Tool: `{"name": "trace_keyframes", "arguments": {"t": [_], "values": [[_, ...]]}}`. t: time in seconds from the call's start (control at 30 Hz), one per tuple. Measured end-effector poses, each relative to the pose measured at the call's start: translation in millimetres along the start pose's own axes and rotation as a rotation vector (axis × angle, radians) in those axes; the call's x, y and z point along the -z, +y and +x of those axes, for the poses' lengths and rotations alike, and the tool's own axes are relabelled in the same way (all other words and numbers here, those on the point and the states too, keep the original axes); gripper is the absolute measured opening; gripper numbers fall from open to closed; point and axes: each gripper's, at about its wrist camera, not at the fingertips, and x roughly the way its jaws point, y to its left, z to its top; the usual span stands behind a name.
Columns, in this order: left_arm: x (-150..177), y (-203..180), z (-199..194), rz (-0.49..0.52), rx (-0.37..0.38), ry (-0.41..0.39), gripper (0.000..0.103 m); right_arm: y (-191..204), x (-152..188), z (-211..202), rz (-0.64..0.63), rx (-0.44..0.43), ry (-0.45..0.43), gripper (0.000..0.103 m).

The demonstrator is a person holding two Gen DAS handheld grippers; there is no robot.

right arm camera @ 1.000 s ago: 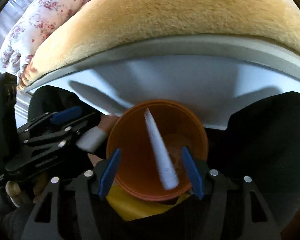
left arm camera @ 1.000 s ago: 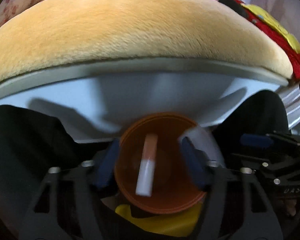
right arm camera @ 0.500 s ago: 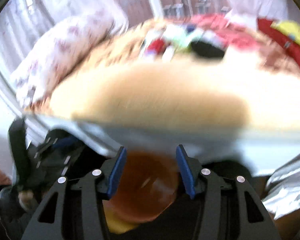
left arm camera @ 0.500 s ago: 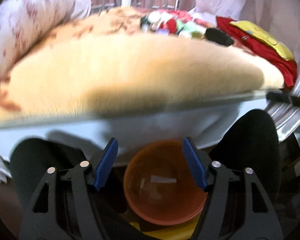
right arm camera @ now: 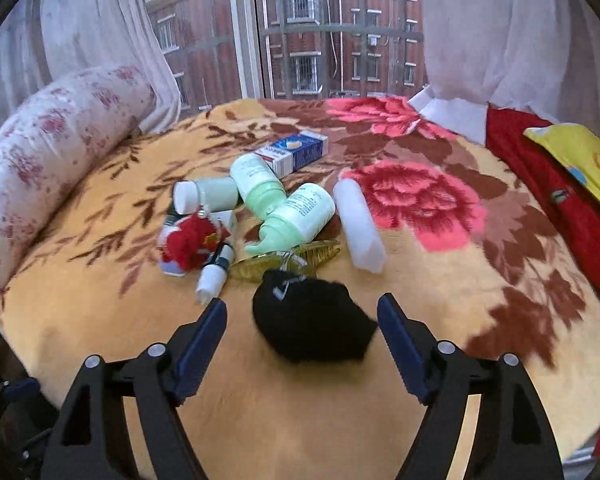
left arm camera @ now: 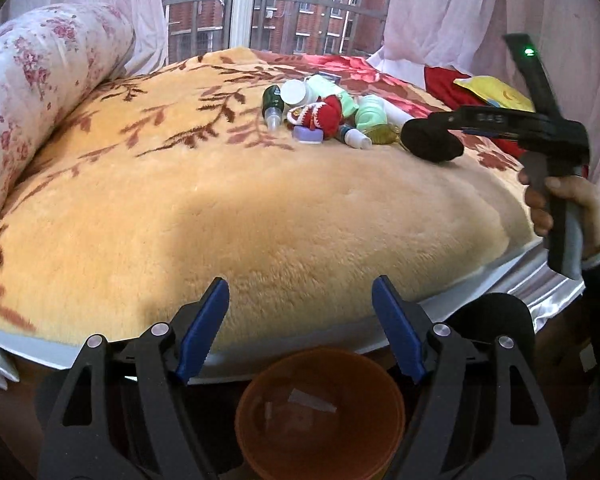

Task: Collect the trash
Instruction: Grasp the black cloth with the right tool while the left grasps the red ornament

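Left wrist view: left gripper (left arm camera: 300, 328) empty, jaws opening, nothing between the blue pads. Directly below it sits the orange bin (left arm camera: 320, 412), on the floor against the bed edge, with pale scraps already lying in the bottom; probably parked there so bed litter drops straight in. Ahead and above, the yellow blanket (left arm camera: 220, 208) carries the trash pile (left arm camera: 324, 116), well apart from these tongs. Up to the right, a hand (left arm camera: 568, 208) holds the right gripper out over the bed near a black sock (left arm camera: 430, 140).

Right wrist view: right gripper (right arm camera: 302, 336) released, jaws opening, not clamped on anything. The black sock (right arm camera: 312, 320) lies between the pads, untouched as far as visible. Just beyond it: yellow hair clip (right arm camera: 284, 260), green bottles (right arm camera: 284, 208), white tube (right arm camera: 360, 228), red knit toy (right arm camera: 190, 244). Judgement: sock is the next pick candidate.
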Motion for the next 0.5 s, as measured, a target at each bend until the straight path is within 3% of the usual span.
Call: {"name": "trace_keyframes", "arguments": {"t": [0.13, 0.17, 0.23, 0.27, 0.33, 0.5], "values": [[-6, 2, 5, -0.006, -0.003, 0.006, 0.072, 1, -6, 30, 0.0, -0.001, 0.045, 0.082], [-9, 2, 8, -0.007, -0.004, 0.007, 0.072, 0, -5, 40, -0.003, 0.011, 0.065, 0.078], [-14, 2, 10, -0.013, 0.001, 0.01, 0.073, -4, -3, 52, 0.008, 0.021, 0.102, 0.063], [-19, 1, 13, -0.018, 0.005, 0.012, 0.077, -7, -2, 54, 0.034, -0.001, 0.109, 0.059], [-28, -1, 17, -0.021, 0.013, 0.004, 0.082, -13, 0, 50, 0.062, -0.036, 0.094, 0.057], [-70, -13, 43, 0.007, 0.013, -0.004, 0.083, -16, 9, 47, 0.08, -0.06, 0.06, 0.057]]}}
